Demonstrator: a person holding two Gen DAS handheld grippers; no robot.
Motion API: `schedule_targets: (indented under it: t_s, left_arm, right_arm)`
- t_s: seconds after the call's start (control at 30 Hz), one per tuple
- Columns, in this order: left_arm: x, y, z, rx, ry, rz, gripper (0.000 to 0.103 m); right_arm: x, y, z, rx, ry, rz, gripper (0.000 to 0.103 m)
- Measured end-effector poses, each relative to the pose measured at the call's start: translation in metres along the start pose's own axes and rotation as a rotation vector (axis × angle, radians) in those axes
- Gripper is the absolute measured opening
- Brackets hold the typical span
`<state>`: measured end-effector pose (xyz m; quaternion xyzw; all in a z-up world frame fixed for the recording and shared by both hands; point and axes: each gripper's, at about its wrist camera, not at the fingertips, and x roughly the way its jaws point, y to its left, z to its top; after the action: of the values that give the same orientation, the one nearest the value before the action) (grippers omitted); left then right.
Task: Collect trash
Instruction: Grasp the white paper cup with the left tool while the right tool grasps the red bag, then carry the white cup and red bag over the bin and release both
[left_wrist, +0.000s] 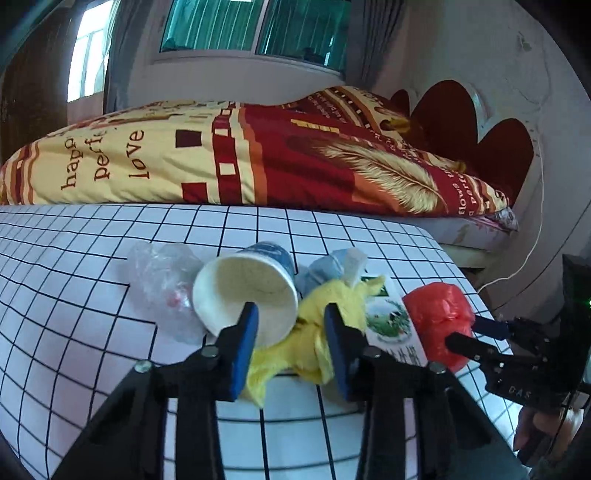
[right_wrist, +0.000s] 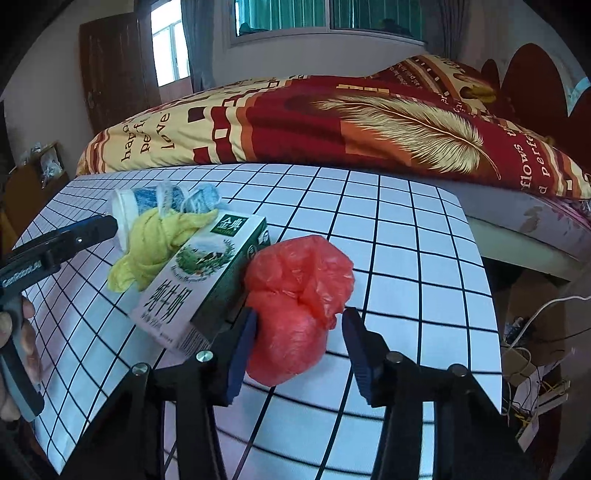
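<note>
Trash lies in one cluster on the grid cloth (right_wrist: 406, 236), which covers a table beside the bed (right_wrist: 332, 122). Items noted: red bag (right_wrist: 295, 291), milk carton (right_wrist: 207, 273), yellow rag (right_wrist: 155, 243), paper cup (left_wrist: 245, 291), clear plastic wrap (left_wrist: 162, 280), and a blue-white scrap (left_wrist: 332, 267) behind the rag.

Right gripper (right_wrist: 299, 325): tongs wide, straddling the red bag. In its own view the left pad sits against or just beside the bag at 9 o'clock; the right pad stands apart from it at 3 o'clock. Nothing is held. The carton touches the bag on the 9 o'clock side, close to the left pad.

Left gripper (left_wrist: 291, 321): tongs wide, with the rag between them. The cup's rim lies just beyond the left pad at 11 o'clock. Nothing is held.

Judgement: the step in hand appears to be closing on the red bag with the right gripper, and possibly on the rag with the left.

Recommendations:
- Keep the left pad of the right gripper between carton and bag, or the carton may be pinched or dragged along.
- Close on the bag's fullest part, low at 6 o'clock. Thin film will likely crush and slip, so close fully before lifting.
- Lift straight up, to avoid dragging the cloth.
- On the left, centre on the rag's knotted bulk at 12 o'clock and stay clear of the cup rim, which would probably roll if nudged.

No bin is visible in either view.
</note>
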<state>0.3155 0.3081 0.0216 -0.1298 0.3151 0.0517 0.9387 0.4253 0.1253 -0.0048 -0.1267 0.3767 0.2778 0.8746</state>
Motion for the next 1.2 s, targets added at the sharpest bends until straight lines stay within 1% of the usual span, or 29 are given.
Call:
schedule_targets:
  t_s: [0.07, 0.23, 0.27, 0.33, 0.37, 0.4, 0.43, 0.53, 0.6, 0.7, 0.8, 0.93, 1.07, 1.2]
  left_arm:
    - [0.006, 0.001, 0.002, -0.016, 0.008, -0.018, 0.032]
    - [0.020, 0.003, 0.011, -0.037, 0.010, -0.044, 0.031]
    - [0.023, 0.004, 0.013, -0.050, 0.019, -0.057, 0.028]
    - [0.029, 0.009, 0.017, -0.086, 0.032, -0.076, 0.014]
    - [0.030, 0.011, 0.018, -0.097, 0.035, -0.082, 0.012]
    - [0.029, 0.013, 0.019, -0.107, 0.030, -0.090, 0.007]
    - [0.027, 0.012, 0.019, -0.106, 0.024, -0.092, 0.005]
    - [0.013, 0.011, 0.018, -0.087, -0.001, -0.097, 0.004]
    - [0.003, 0.009, 0.018, -0.071, -0.026, -0.097, 0.004]
    - [-0.012, 0.004, 0.015, -0.042, -0.043, -0.104, 0.004]
    - [-0.030, -0.001, 0.011, -0.007, -0.076, -0.090, 0.004]
    - [-0.061, -0.004, 0.000, 0.024, -0.120, -0.063, 0.004]
    - [-0.086, -0.013, -0.017, 0.058, -0.135, -0.051, 0.004]
    - [-0.111, -0.024, -0.042, 0.080, -0.147, -0.054, 0.004]
  right_arm:
    - [0.004, -0.002, 0.002, 0.000, 0.002, 0.007, 0.050]
    - [0.019, -0.005, 0.007, -0.007, 0.028, 0.016, 0.050]
    - [0.022, -0.004, 0.009, -0.011, 0.036, 0.015, 0.050]
    - [0.026, -0.004, 0.011, -0.016, 0.039, 0.001, 0.050]
    - [0.028, -0.004, 0.012, -0.013, 0.043, 0.008, 0.050]
    - [0.029, -0.005, 0.013, -0.011, 0.046, 0.012, 0.040]
    - [0.029, -0.004, 0.014, -0.014, 0.044, 0.014, 0.029]
    - [0.020, -0.001, 0.014, -0.029, 0.021, 0.015, 0.027]
    - [0.009, 0.003, 0.010, -0.049, -0.001, 0.009, 0.026]
    - [-0.005, 0.007, 0.006, -0.069, -0.022, -0.001, 0.025]
    - [-0.022, 0.008, 0.002, -0.062, -0.045, -0.005, 0.025]
    - [-0.046, 0.006, -0.007, -0.043, -0.071, -0.005, 0.025]
    - [-0.068, 0.002, -0.022, -0.022, -0.082, -0.007, 0.025]
    - [-0.093, -0.003, -0.047, 0.001, -0.087, -0.010, 0.025]
